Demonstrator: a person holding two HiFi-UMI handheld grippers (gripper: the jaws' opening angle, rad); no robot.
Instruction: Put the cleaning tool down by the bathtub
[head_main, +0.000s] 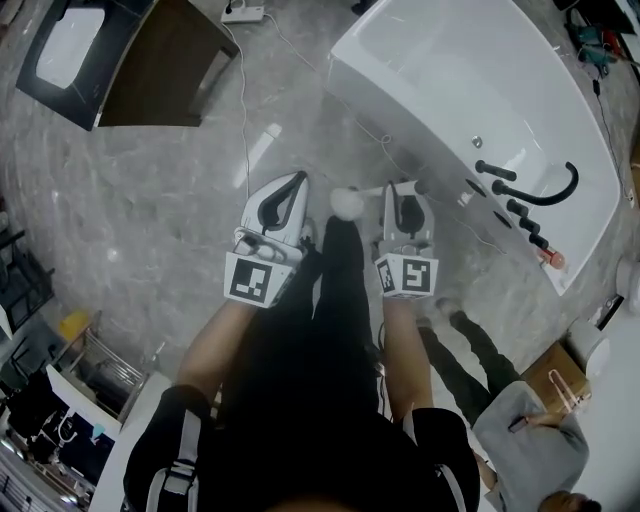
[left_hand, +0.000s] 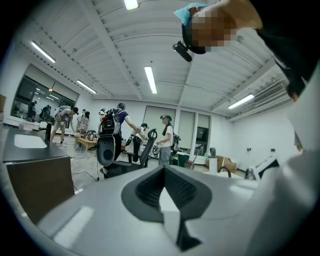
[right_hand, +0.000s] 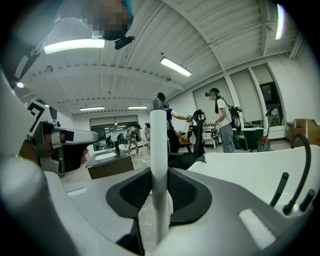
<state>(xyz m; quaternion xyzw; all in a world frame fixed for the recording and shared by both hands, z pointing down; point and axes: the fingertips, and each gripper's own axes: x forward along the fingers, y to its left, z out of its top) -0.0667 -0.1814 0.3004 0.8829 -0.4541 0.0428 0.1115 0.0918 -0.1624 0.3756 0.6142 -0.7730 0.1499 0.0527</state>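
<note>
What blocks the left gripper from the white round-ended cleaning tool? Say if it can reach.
Probably yes: the left gripper, empty, hangs beside the white round-ended cleaning tool clamped in the right gripper, with nothing between them.

A: How were we holding our arms?
B: We had our left forearm (head_main: 212, 340) and right forearm (head_main: 402, 350) stretched forward and down, side by side, bare below short black sleeves.
A: And the grippers?
B: Our left gripper (head_main: 296, 180) had its jaws together with nothing between them. Our right gripper (head_main: 401, 188) was clamped on the white rod of the cleaning tool (right_hand: 158, 145).
</note>
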